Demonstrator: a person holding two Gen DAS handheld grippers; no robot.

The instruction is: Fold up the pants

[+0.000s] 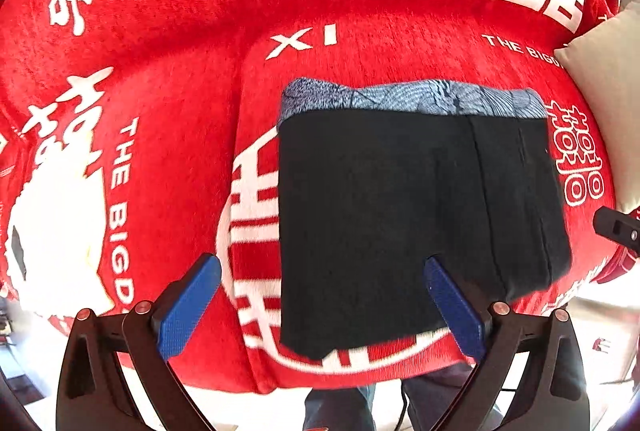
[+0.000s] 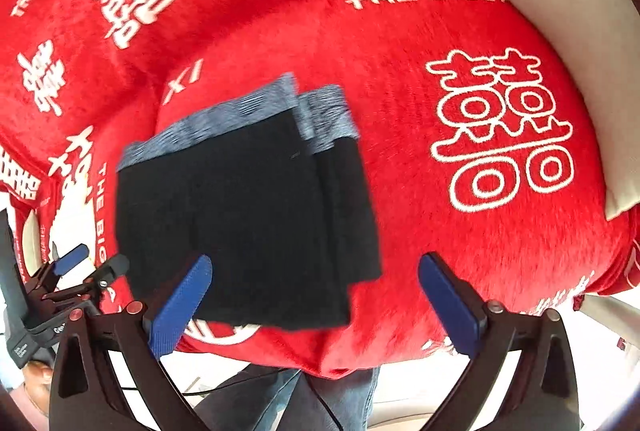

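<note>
The black pants (image 1: pixel 416 207) lie folded into a flat rectangle on a red blanket (image 1: pixel 168 135) with white lettering, their blue-grey patterned waistband at the far edge. The left gripper (image 1: pixel 324 307) hangs above their near edge, jaws wide apart, holding nothing. The right gripper (image 2: pixel 316 307) is likewise spread and empty. A cream cushion (image 2: pixel 580 43) sits at the right.

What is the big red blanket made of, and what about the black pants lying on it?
The red blanket looks like soft plush fleece: its surface is fuzzy, with a brushed nap. The black pants look like matte woven or knit cloth, probably cotton-like; no shine shows. Their blue-grey patterned waistband seems a thinner printed fabric.
</note>
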